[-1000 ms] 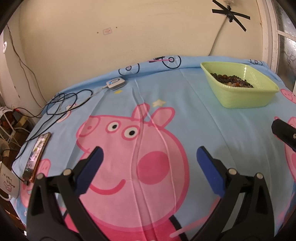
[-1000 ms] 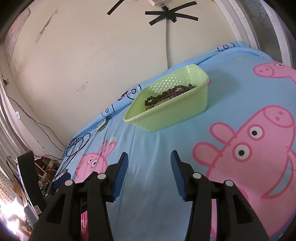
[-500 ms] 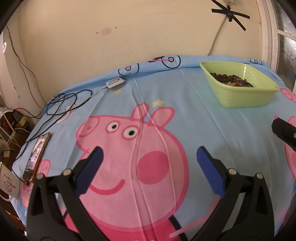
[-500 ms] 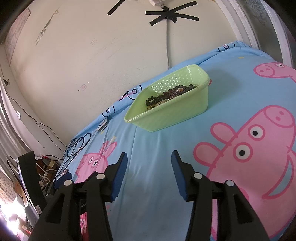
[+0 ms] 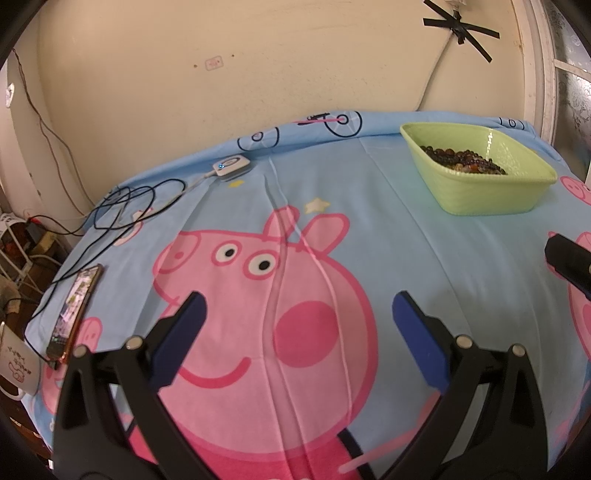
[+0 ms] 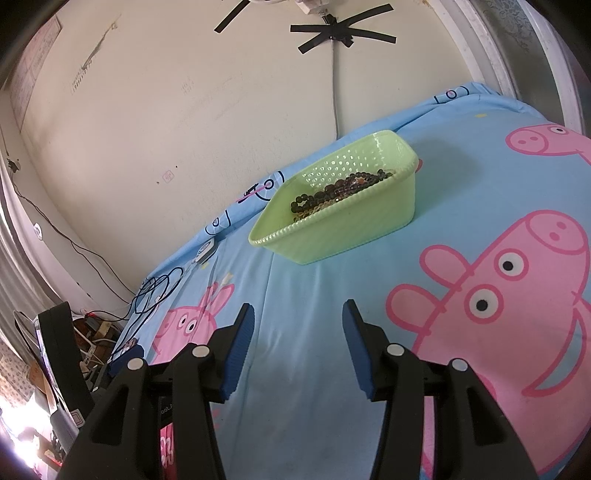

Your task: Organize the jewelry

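Light blue sheet (image 5: 406, 258) with pink cartoon pigs covers the whole surface, up to a cream wall (image 5: 258, 66) at the back. Black tape (image 6: 341, 35) crosses on the wall hold a cable.

Green plastic basket (image 6: 354, 225) sits on the sheet near the wall, far right in the left wrist view (image 5: 480, 195), centre in the right wrist view. A heap of dark beaded jewelry (image 6: 340, 190) lies inside it, against 1 side (image 5: 461, 162).

Left gripper (image 5: 297, 308) hangs over the big pig print, its 2 blue pads spread wide, nothing between them. Right gripper (image 6: 297, 317) points toward the basket, well short of it; pads stand apart with only bare sheet between, nothing gripped.

Phone (image 5: 75, 310) lies at the sheet's left edge. Black cords (image 5: 125, 206) tangle near it. Small white device (image 5: 231, 166) with a lit dot sits by the wall.
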A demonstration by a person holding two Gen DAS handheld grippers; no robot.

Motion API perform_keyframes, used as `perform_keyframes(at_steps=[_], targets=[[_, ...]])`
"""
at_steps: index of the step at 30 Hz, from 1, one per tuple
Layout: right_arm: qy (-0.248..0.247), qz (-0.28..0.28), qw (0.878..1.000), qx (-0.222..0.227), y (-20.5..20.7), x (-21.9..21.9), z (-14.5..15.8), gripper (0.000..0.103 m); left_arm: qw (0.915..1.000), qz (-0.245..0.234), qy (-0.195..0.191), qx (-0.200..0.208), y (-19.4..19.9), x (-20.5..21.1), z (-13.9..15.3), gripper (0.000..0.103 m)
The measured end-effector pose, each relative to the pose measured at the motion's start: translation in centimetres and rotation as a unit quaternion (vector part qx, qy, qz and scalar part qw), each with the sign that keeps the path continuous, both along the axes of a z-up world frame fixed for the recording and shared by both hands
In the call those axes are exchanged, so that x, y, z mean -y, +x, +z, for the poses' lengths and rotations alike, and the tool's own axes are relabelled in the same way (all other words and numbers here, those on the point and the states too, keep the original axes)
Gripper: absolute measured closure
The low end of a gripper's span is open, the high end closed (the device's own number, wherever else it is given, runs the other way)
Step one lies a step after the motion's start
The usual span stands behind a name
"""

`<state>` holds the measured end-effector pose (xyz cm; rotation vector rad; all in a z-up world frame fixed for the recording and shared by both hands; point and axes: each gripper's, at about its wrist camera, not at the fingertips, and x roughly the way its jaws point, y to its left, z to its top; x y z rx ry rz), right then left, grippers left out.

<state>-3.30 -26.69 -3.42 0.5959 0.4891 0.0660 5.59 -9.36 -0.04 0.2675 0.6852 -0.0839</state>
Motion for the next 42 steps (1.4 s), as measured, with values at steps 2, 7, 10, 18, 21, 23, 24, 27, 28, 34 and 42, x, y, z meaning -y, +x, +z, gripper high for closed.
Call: perform_keyframes(at_steps=[2,7,10,18,21,23,24,27,28,34,42], targets=[[0.0,0.0,1.0,0.0,-0.01,0.0,0.0,0.078,1.0,0.001,0.0,0.0,-0.06,0.05,0.0,0.006],[0.0,0.0,1.0,0.0,-0.05,0.04,-0.02,0.078,1.0,-0.002,0.001,0.0,-0.08,0.09,0.01,0.006],[0.0,0.0,1.0,0.0,-0.06,0.02,-0.03,0.078,1.0,-0.005,0.001,0.0,-0.05,0.03,0.0,0.006],[0.001,0.001,1.0,0.001,-0.08,0.19,0.02,0.077,1.0,-0.007,0.002,0.0,-0.06,0.29,-0.06,0.006],[0.001,0.001,1.0,0.002,-0.04,0.14,0.03,0.077,1.0,-0.007,0.002,0.0,-0.07,0.32,-0.06,0.006],[0.002,0.001,1.0,0.002,-0.03,0.23,0.1,0.077,1.0,-0.006,0.002,0.0,-0.09,0.35,-0.06,0.006],[0.002,0.001,1.0,0.002,0.0,0.25,0.12,0.077,1.0,-0.006,0.002,0.0,-0.11,0.38,-0.05,0.006],[0.002,0.001,1.0,0.002,-0.01,0.28,0.12,0.077,1.0,-0.006,0.002,0.0,-0.18,0.47,-0.06,0.006],[0.002,0.001,1.0,0.002,0.03,0.26,0.13,0.077,1.0,-0.006,0.002,0.0,-0.19,0.49,-0.06,0.006],[0.002,0.002,1.0,0.002,0.09,0.27,0.14,0.077,1.0,-0.003,0.003,0.0,-0.28,0.53,-0.02,0.006],[0.002,0.003,1.0,0.003,-0.03,0.38,0.09,0.076,0.9999,-0.006,0.009,0.003,-0.09,0.61,-0.04,0.006]])
